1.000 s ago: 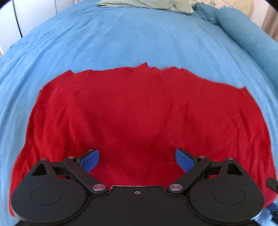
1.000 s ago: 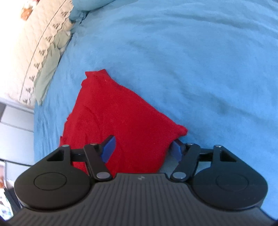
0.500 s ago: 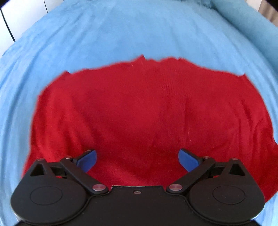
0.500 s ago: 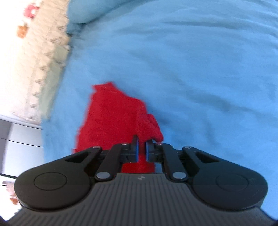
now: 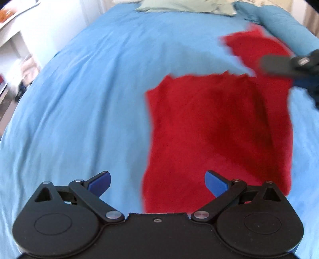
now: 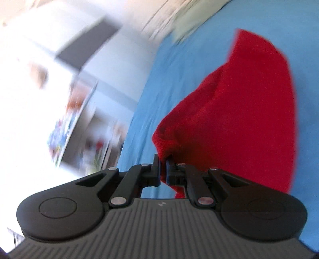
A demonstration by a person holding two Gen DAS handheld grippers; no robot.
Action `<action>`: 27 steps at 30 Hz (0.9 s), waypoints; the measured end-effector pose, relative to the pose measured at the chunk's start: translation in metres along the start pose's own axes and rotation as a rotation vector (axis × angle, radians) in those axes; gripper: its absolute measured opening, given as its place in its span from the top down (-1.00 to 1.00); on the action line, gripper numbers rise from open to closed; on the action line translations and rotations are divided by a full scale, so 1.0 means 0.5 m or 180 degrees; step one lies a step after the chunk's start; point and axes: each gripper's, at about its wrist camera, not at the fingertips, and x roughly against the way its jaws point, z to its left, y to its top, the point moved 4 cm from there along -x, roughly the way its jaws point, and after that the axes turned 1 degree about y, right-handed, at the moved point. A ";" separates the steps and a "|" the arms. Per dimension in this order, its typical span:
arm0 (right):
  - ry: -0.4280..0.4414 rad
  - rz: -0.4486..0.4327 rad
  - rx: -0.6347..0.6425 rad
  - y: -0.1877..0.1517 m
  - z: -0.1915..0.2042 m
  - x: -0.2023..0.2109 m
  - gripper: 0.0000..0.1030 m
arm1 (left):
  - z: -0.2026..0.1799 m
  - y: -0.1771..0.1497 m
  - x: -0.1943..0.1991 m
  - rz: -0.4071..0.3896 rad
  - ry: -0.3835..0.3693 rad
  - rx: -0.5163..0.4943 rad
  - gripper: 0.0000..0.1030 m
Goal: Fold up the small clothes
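Red garment [image 5: 219, 129] lies on blue bedcover [image 5: 89, 99], green cloth [image 5: 179, 5] beyond

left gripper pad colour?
Blue pads on the black left gripper; clearest in the left wrist view.

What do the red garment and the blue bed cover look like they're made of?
Red garment: likely soft knit or fleece, matte and fuzzy, draping limply where lifted. Blue bed cover: probably woven cotton, matte, with fine shallow creases. Motion blur hides any weave.
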 end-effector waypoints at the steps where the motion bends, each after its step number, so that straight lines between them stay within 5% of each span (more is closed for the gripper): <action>1: 0.0009 0.0198 0.0156 -0.022 0.015 -0.037 0.61 | 0.012 -0.015 -0.003 0.0035 0.0011 0.0045 -0.99; 6: -0.0256 0.0933 0.0686 -0.130 0.029 -0.184 0.61 | 0.053 -0.083 -0.014 0.0189 0.0044 0.0202 -0.98; 14: -0.0419 0.1149 0.0823 -0.156 0.022 -0.217 0.57 | 0.079 -0.119 -0.012 0.0235 -0.0010 0.0320 -0.98; 16: -0.0397 0.1259 0.0897 -0.166 0.025 -0.216 0.44 | 0.078 -0.116 -0.005 0.0210 -0.0027 0.0316 -0.98; 18: -0.0346 0.1335 0.0904 -0.168 0.029 -0.215 -0.03 | 0.074 -0.112 0.005 0.0159 -0.0051 0.0303 -0.98; 19: -0.0327 0.1303 0.0910 -0.171 0.033 -0.207 -0.35 | 0.074 -0.109 0.011 0.0125 -0.0065 0.0296 -0.98; 20: -0.0322 0.1226 0.0913 -0.166 0.041 -0.189 -0.46 | 0.073 -0.106 0.019 0.0095 -0.0078 0.0290 -0.98; 23: -0.0327 0.0917 0.0827 -0.141 0.034 -0.127 -0.47 | 0.068 -0.085 0.034 -0.0011 -0.0191 0.0306 -0.98; 27: -0.0689 0.0561 0.0750 -0.098 -0.004 -0.064 -0.47 | 0.063 -0.047 0.041 -0.0097 -0.0368 0.0410 -0.95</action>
